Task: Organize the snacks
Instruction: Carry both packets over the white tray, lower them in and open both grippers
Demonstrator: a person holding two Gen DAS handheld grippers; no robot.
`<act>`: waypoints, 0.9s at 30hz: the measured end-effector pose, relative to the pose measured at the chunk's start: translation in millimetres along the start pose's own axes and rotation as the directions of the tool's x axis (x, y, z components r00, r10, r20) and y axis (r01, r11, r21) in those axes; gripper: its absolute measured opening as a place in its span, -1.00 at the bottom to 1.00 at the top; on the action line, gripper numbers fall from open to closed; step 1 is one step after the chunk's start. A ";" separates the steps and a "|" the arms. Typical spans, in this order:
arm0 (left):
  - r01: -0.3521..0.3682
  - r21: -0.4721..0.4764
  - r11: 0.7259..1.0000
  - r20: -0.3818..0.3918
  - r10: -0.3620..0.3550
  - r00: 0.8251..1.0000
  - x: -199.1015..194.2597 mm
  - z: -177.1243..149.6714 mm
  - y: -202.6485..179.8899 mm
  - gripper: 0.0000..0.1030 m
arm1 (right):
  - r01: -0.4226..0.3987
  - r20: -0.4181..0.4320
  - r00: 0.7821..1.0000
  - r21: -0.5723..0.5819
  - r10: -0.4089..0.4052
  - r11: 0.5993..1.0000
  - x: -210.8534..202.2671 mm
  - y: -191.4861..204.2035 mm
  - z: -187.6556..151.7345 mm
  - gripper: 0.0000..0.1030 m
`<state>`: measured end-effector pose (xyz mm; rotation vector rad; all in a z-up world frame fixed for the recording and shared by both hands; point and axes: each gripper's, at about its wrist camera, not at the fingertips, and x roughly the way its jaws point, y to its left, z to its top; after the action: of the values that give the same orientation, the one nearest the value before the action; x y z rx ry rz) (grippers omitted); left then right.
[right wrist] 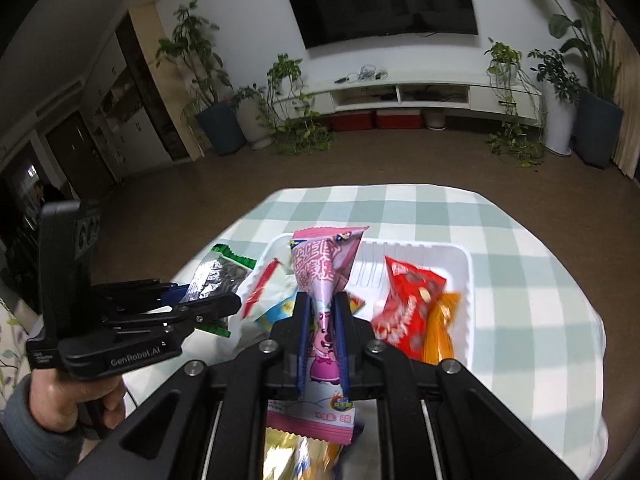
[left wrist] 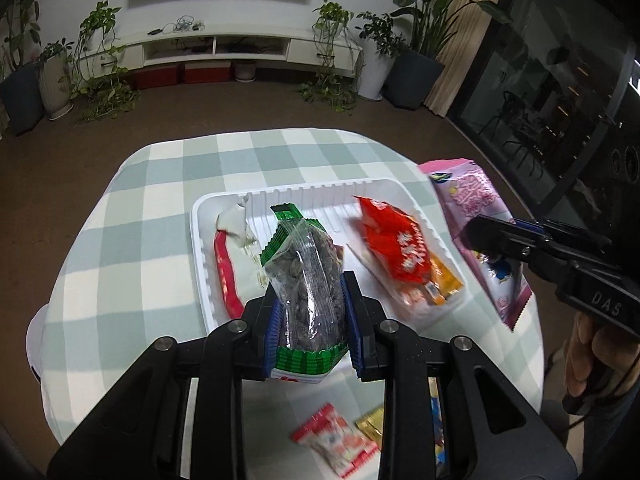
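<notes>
Two packets airborne | left gripper clamps green-edged seed bag | right gripper pinches pink packet | both over white tray | step: carrying in | next: lower, release beside red bag

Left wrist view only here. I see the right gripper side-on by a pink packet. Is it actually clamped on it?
Observer: Yes. In the right wrist view the right gripper is shut on the pink packet, both pads pinching its narrow middle.
Operator: What's under that packet?
Observer: A gold wrapper shows just below its lower edge, blurred.
Operator: Anything in the tray I'm missing?
Observer: Between the red stick and the pink packet, the white tray holds a small light-blue packet.
</notes>
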<state>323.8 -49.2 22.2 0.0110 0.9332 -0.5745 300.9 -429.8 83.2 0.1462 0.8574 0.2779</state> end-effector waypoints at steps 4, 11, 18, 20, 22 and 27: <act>-0.005 -0.003 1.000 -0.023 0.005 1.000 29.9 7.5 8.6 -0.51 | 0.028 -0.051 0.998 -0.004 -0.028 1.000 38.9 -7.1 1.5 -0.76; 0.005 0.001 1.000 -0.068 -0.005 0.998 68.9 -2.6 14.4 -0.50 | 0.052 -0.095 0.994 -0.004 -0.053 0.999 70.3 -17.8 -8.1 -0.76; 0.002 0.015 1.000 -0.097 -0.001 0.995 90.2 -10.6 12.8 -0.46 | 0.080 -0.120 0.989 -0.015 -0.081 0.997 89.7 -21.0 -16.2 -0.75; 0.001 0.015 1.000 -0.096 0.001 0.995 92.5 -11.0 12.2 -0.46 | 0.082 -0.126 0.989 -0.013 -0.083 0.997 92.8 -22.3 -19.4 -0.74; 0.000 0.020 1.000 -0.098 0.002 0.995 93.8 -11.0 10.8 -0.44 | 0.086 -0.136 0.987 -0.014 -0.087 0.996 96.5 -24.0 -22.9 -0.74; -0.012 0.022 1.000 -0.093 0.014 0.996 93.3 -13.6 9.2 -0.30 | 0.085 -0.142 0.986 -0.014 -0.086 0.996 98.6 -25.1 -25.7 -0.65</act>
<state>360.5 -81.1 -59.1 0.0631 1.0171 -0.5760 347.1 -423.8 -10.8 0.0827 1.0017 0.2133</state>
